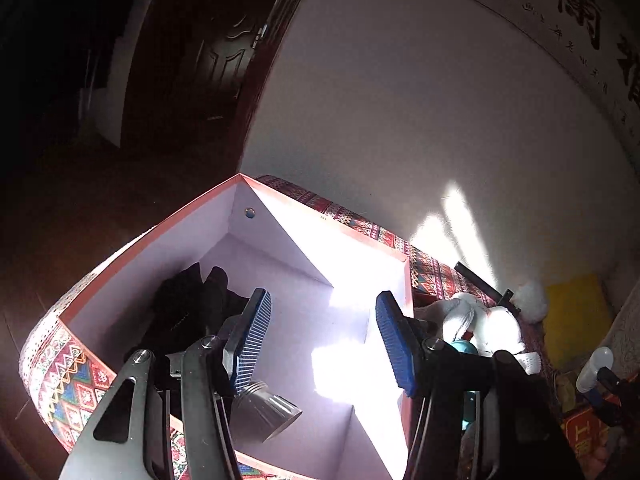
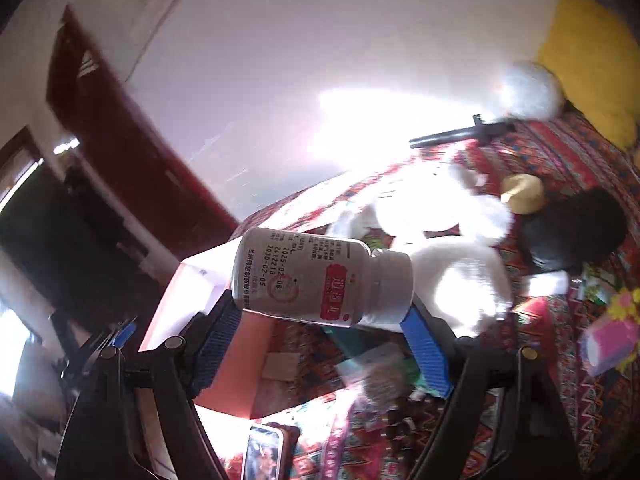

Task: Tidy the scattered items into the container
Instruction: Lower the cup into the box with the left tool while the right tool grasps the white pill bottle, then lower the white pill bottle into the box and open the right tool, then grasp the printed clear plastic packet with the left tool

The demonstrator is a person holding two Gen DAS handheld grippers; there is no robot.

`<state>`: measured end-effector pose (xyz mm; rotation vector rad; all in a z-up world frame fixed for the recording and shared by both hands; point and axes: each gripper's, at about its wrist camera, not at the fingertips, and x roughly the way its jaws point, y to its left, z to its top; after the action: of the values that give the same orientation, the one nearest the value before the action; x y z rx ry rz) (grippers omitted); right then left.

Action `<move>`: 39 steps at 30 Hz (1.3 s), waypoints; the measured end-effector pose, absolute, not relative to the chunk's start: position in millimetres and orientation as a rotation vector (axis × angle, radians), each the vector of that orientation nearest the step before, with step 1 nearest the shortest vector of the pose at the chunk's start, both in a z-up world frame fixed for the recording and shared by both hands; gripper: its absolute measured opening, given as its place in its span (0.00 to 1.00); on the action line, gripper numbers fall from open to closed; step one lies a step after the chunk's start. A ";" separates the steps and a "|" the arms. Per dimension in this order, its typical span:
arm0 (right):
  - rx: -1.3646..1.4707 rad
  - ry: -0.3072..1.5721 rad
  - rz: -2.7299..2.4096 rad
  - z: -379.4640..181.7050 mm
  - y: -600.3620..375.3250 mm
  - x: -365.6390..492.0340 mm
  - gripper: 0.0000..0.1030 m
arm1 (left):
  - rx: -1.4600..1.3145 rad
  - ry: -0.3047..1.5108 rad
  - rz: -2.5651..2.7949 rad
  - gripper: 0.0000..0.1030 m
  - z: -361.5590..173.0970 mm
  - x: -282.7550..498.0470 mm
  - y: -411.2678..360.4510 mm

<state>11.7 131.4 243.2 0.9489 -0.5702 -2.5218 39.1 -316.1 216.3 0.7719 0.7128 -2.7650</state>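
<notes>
**Operator:** Starting on my left: the left gripper (image 1: 320,340) hangs over the box (image 1: 160,226), the container for this tidy-up, and its jaws stand apart with nothing between the blue pads. Through the gap I see only the pale floor of the box.

**Second:** What is already in there?

**Operator:** A black glove (image 1: 192,304) in the far left corner, and a silver flashlight (image 1: 268,408) lying just below the left pad.

**Second:** And the right side?

**Operator:** The right gripper (image 2: 320,320) has its jaws closed on the white pill bottle (image 2: 320,276). The bottle lies crosswise, long axis running jaw to jaw, base against the left pad, cap (image 2: 394,284) toward the right pad.

**Second:** Which way is the box from there?

**Operator:** Left and below the bottle in the right wrist view; its pink rim (image 2: 192,308) shows just behind the left pad. So I judge the right hand is the one to act, carrying the bottle leftward over the rim before letting go. The white plush toy (image 2: 460,280) sits right behind the bottle on the patterned cloth (image 2: 560,168), still outside.
</notes>
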 end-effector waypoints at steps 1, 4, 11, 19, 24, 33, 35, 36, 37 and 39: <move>0.943 -0.506 -2.467 248.4 101.7 11.9 0.78 | 0.757 0.722 -2.744 0.51 216.5 42.1 -324.1; 0.941 -0.347 -2.316 255.0 6.8 12.7 0.78 | 0.717 0.757 -2.687 0.51 215.7 52.7 -347.4; 0.953 -0.104 -2.242 251.3 -128.0 1.5 0.82 | 0.660 0.813 -2.619 0.51 213.7 69.1 -382.6; 0.929 -0.279 -2.274 257.1 -61.4 4.1 0.83 | 0.658 0.765 -2.637 0.51 216.6 67.9 -377.5; 0.940 -0.420 -2.401 254.6 34.1 6.4 0.83 | 0.704 0.690 -2.688 0.51 219.4 57.0 -346.1; 0.947 -0.804 -2.632 237.9 210.5 21.4 0.88 | 0.827 0.438 -2.926 0.55 240.0 30.5 -221.4; 0.945 -0.864 -2.661 232.4 237.8 26.2 0.88 | 0.923 0.420 -3.022 0.60 239.2 21.2 -181.2; 0.954 -0.901 -2.668 228.3 250.8 28.9 0.88 | 0.992 0.424 -3.065 0.63 235.7 19.0 -161.6; 0.967 -0.937 -2.669 224.0 261.9 30.1 0.88 | 1.081 0.433 -3.102 0.64 229.8 16.4 -141.0; 0.995 -1.009 -2.656 212.3 283.3 32.7 0.88 | 1.287 0.437 -3.136 0.64 210.2 7.1 -100.6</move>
<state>32.7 283.3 212.3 0.9955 -1.0091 -2.6555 7.1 -100.6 210.2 1.2870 0.4366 -3.1356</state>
